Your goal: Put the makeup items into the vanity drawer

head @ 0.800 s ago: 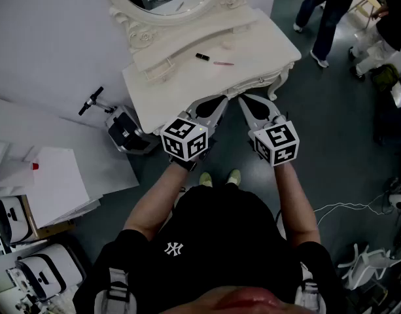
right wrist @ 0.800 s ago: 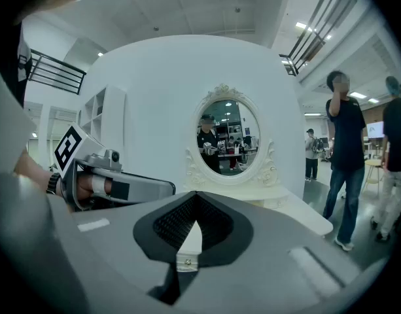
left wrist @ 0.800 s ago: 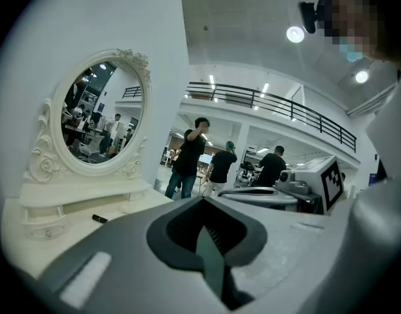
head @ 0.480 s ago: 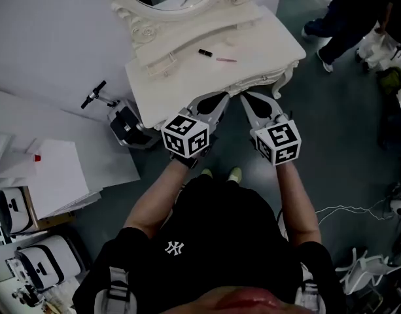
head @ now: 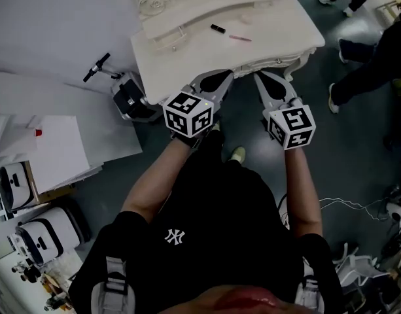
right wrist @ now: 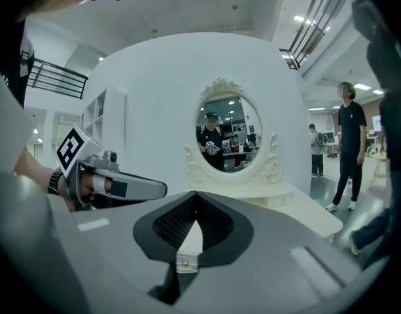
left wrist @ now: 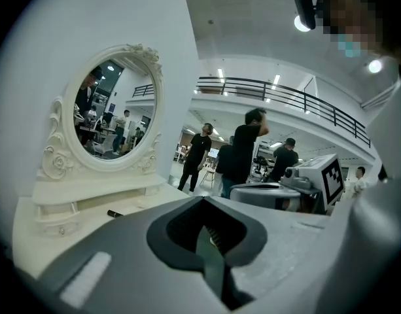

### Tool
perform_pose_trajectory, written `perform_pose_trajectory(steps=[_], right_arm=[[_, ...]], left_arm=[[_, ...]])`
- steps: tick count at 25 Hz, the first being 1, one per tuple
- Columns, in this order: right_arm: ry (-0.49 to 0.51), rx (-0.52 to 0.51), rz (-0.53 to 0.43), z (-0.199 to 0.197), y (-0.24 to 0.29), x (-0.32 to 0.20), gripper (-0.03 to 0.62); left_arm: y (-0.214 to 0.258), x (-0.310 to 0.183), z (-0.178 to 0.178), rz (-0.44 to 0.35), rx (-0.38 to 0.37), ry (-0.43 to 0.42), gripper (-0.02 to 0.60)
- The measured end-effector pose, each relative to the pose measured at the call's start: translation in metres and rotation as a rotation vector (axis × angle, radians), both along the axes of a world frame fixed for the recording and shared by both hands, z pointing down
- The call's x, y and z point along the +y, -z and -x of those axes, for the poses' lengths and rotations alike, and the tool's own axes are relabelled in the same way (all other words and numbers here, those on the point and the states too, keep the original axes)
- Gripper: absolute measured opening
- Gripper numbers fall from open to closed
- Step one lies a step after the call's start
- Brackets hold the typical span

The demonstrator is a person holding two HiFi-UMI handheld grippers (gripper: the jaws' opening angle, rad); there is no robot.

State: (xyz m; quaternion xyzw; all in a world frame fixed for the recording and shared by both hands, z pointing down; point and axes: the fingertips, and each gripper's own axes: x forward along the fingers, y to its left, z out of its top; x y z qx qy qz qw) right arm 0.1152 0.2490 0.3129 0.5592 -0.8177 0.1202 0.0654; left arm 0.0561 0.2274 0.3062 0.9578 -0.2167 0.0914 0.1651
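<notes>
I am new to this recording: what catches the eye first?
The white vanity table at the top of the head view stands out, with a black makeup item and a pink stick on it. Below it, the left gripper and right gripper point at its front edge, jaws shut.

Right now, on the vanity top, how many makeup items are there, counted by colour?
Black tube: 1
Pink stick: 1
Total: 2
</notes>
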Motion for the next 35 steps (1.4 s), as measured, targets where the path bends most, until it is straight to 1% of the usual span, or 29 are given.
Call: perform_pose_trajectory(steps=[6, 9, 13, 18, 20, 24, 28, 32, 35], right_arm=[[-0.018, 0.04, 0.044, 0.004, -0.021, -0.041, 0.028], [-0.021, 0.071, 0.063, 0.004, -0.029, -0.068, 0.028], [-0.033, 0.105, 0.093, 0.008, -0.044, -0.108, 0.028], [-0.054, 0.164, 0.166, 0.006, -0.069, -0.148, 0.032], [-0.061, 0.188, 0.195, 0.002, -0.082, -0.162, 0.052], [-0.063, 0.249, 0.254, -0.012, -0.109, -0.18, 0.055], [-0.018, 0.32, 0.309, -0.025, -0.14, -0.201, 0.069], [0.068, 0.399, 0.349, -0.035, -0.174, -0.225, 0.075], [0.141, 0.425, 0.38, -0.039, -0.201, -0.238, 0.08]], left_arm=[[-0.022, -0.045, 0.006, 0.016, -0.012, -0.011, 0.0], [-0.03, -0.072, 0.001, 0.02, -0.012, -0.036, 0.0], [-0.045, -0.112, 0.0, 0.024, -0.029, -0.07, 0.0], [-0.068, -0.15, -0.006, 0.051, -0.057, -0.126, 0.0], [-0.078, -0.161, -0.009, 0.053, -0.075, -0.145, 0.0], [-0.097, -0.181, -0.015, 0.07, -0.102, -0.156, 0.0], [-0.116, -0.198, -0.022, 0.088, -0.129, -0.151, 0.0], [-0.136, -0.215, -0.032, 0.102, -0.159, -0.124, 0.0], [-0.15, -0.228, -0.037, 0.123, -0.18, -0.087, 0.0]])
